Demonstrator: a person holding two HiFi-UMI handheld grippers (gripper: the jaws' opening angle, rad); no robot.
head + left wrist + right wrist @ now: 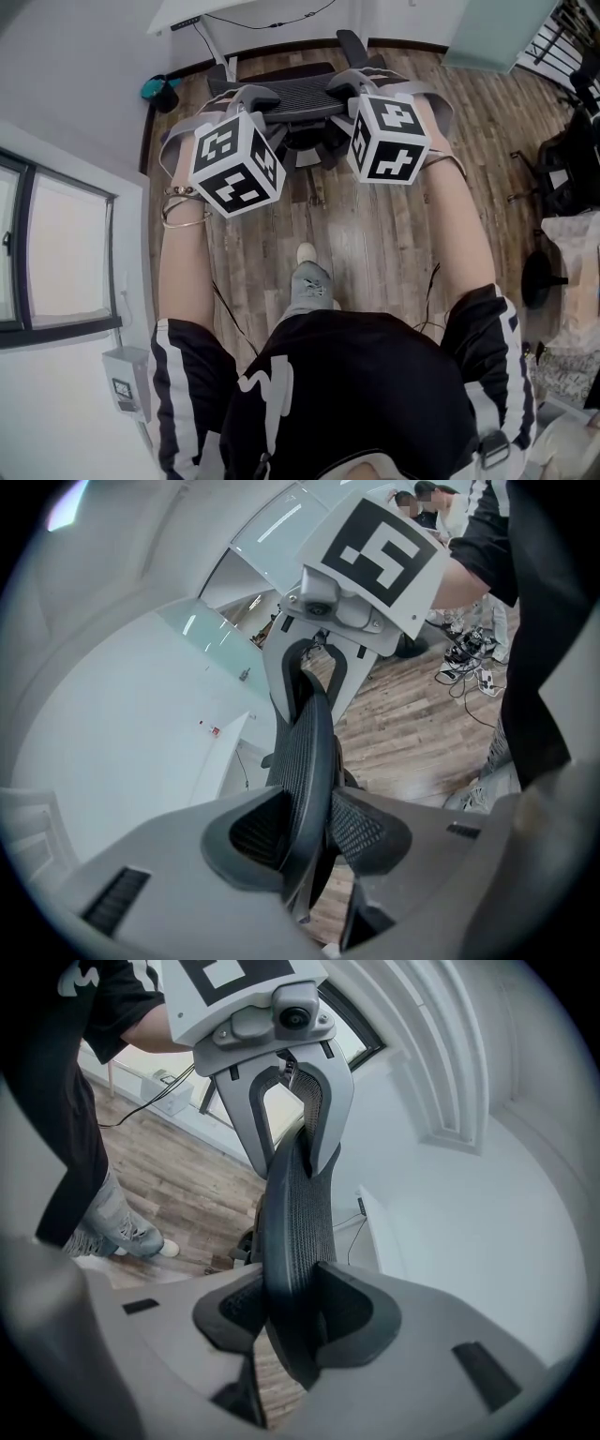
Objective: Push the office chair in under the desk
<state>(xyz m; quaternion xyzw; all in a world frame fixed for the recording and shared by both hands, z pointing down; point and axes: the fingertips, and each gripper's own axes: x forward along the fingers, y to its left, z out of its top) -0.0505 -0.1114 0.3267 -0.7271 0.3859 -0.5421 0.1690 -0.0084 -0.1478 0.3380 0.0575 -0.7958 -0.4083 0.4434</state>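
The black mesh office chair (292, 94) stands in front of the white desk (202, 11), its backrest toward me. My left gripper (251, 101) is shut on the left part of the backrest's top edge, and my right gripper (352, 84) is shut on the right part. In the left gripper view the mesh backrest (309, 733) runs between the pads of the left gripper (314, 808), with the right gripper (314, 663) clamped further along. The right gripper view shows the right gripper (292, 1288) pinching the backrest (295, 1204) the same way, with the left gripper (295, 1119) beyond.
A teal object (159, 89) lies on the wood floor by the left wall. A window (47, 253) and a wall box (127, 380) are at the left. Another black chair (567, 169) stands at the right. My foot (307, 255) is behind the chair.
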